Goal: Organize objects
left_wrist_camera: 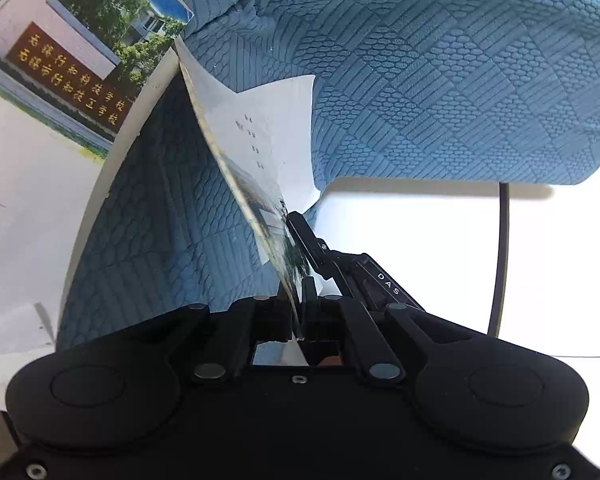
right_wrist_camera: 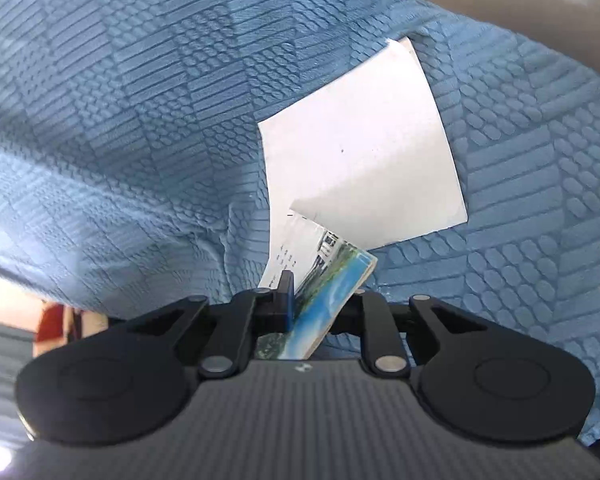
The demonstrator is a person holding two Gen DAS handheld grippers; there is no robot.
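A thin booklet (left_wrist_camera: pixel 236 168) with a photo cover stands edge-on, and a white inner page (left_wrist_camera: pixel 288 128) fans out to its right. My left gripper (left_wrist_camera: pixel 298 300) is shut on the booklet's lower edge. The right gripper's black fingers (left_wrist_camera: pixel 308 240) lie against the same booklet from the right. In the right wrist view the blue-sky cover of the booklet (right_wrist_camera: pixel 332 292) sits slanted between the jaws of my right gripper (right_wrist_camera: pixel 322 292). Those jaws stand slightly apart and do not clamp it. The white page (right_wrist_camera: pixel 360 152) rests on the blue cloth.
A blue textured cushion (left_wrist_camera: pixel 420 80) fills the background in both views (right_wrist_camera: pixel 140 120). A second booklet (left_wrist_camera: pixel 60 60), showing a red sign with gold characters, lies at the left. A white tabletop (left_wrist_camera: pixel 420 248) and a black cable (left_wrist_camera: pixel 504 240) are at the right.
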